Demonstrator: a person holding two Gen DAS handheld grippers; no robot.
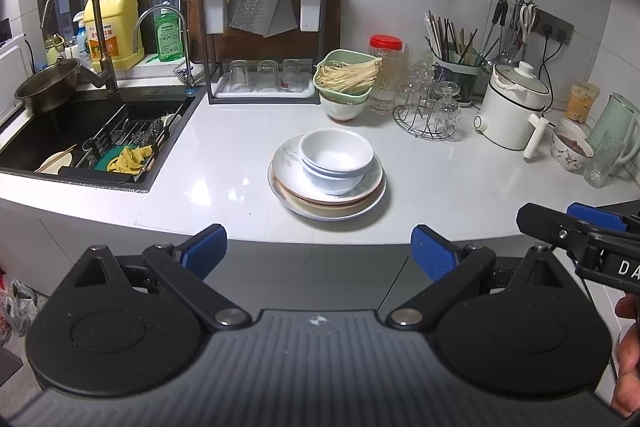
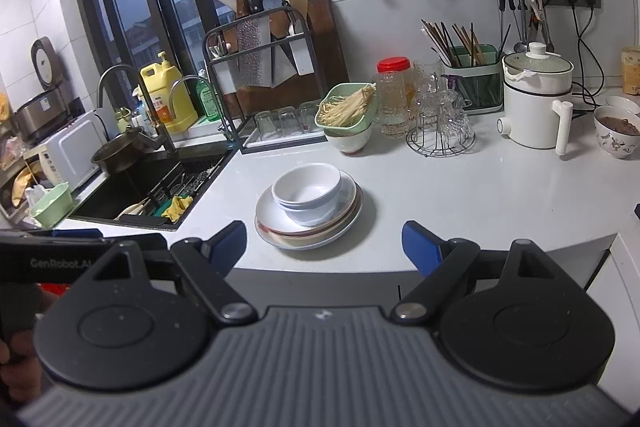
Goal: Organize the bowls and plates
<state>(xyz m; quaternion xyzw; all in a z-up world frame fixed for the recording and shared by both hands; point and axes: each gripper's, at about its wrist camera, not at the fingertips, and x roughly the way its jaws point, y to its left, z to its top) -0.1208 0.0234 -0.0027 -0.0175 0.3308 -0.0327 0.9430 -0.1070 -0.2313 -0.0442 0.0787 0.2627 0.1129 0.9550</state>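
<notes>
Nested for tidiness: bowls (image 1: 336,161) atop plates (image 1: 326,205) right of the sink (image 1: 96,147), both grippers (image 1: 318,247) (image 2: 324,243) spread wide, empty (short of the stack).

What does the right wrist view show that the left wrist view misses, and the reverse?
Only the right wrist view shows the rice cooker, the white microwave and a pale green bowl left of the sink.

Only the left wrist view shows the pale green pitcher and a ribbed glass at the counter's far right.

Both show the stack of plates carrying nested white bowls, the white electric pot, and the open left gripper and open right gripper.
</notes>
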